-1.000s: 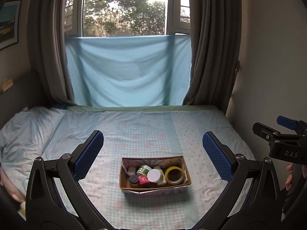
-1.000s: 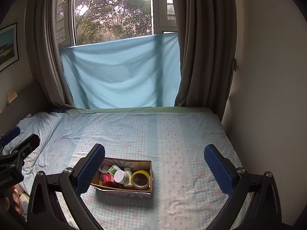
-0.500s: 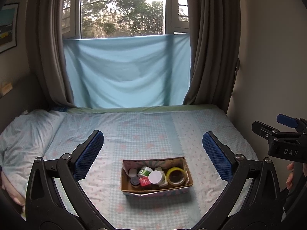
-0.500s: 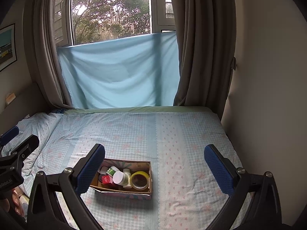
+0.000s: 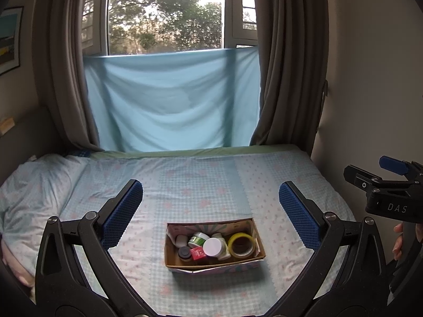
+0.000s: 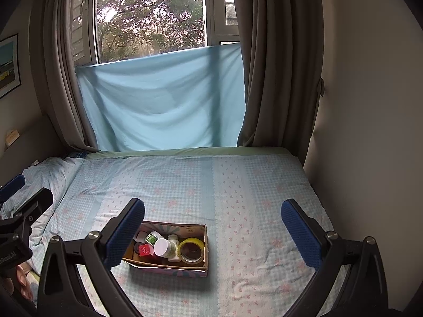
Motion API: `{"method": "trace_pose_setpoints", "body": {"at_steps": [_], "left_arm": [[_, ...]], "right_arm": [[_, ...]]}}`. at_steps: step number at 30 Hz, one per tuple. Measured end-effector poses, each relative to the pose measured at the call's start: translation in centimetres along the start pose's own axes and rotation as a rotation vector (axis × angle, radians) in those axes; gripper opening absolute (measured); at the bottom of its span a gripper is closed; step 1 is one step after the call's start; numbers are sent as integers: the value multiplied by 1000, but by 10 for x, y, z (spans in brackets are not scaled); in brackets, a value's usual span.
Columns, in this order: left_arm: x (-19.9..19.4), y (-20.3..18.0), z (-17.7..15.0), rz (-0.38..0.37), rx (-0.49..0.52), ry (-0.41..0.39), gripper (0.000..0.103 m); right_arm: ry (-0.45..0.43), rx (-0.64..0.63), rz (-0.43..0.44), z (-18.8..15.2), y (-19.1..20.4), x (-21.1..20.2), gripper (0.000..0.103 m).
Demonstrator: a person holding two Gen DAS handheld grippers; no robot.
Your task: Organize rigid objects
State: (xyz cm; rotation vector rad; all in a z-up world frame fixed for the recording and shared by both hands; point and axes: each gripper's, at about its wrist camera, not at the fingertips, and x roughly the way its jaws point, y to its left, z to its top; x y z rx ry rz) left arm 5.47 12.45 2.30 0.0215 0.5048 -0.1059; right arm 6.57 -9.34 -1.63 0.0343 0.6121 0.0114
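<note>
Cardboard box (image 5: 214,260) sits on the bed (image 5: 201,182), on a blue checked sheet with pink flowers. Inside, packed close: yellow tape roll (image 5: 240,245) at the right end, white-lidded jar (image 5: 213,246) just left of it, a white bottle (image 5: 223,248) between them, red cube (image 5: 198,253), dark small jar (image 5: 184,253), green-labelled jar (image 5: 198,239), small white bottle (image 5: 180,240) at the back left.

Left gripper (image 5: 211,216): jaws spread wide, holding nothing, hovering above the bed; the box lies below and between its blue pads, roughly centred, not touching.

Right gripper (image 6: 212,231): also wide apart, empty; the box (image 6: 169,264) sits low and left in its view, its left end hidden behind the left pad (image 6: 124,233).

Each gripper shows at the edge of the other's view. Pillow (image 5: 29,195) at far left, well apart from the box.
</note>
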Motion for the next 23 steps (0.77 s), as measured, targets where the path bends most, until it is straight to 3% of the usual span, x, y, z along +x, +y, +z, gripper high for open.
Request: {"method": "trace_pose_setpoints", "body": {"at_steps": [7,15,23], "left_arm": [[3,-4,2,11,25,-11,103],[0,-12,1,86,30,-48,103],[-2,-9,1,36,16,-57,103]], "right_arm": [[-6,-1,-11,0,-1,1,103],[-9,4,-12,0,-2,1,103],[-8,6,-24,0,-3,0,103]]}}
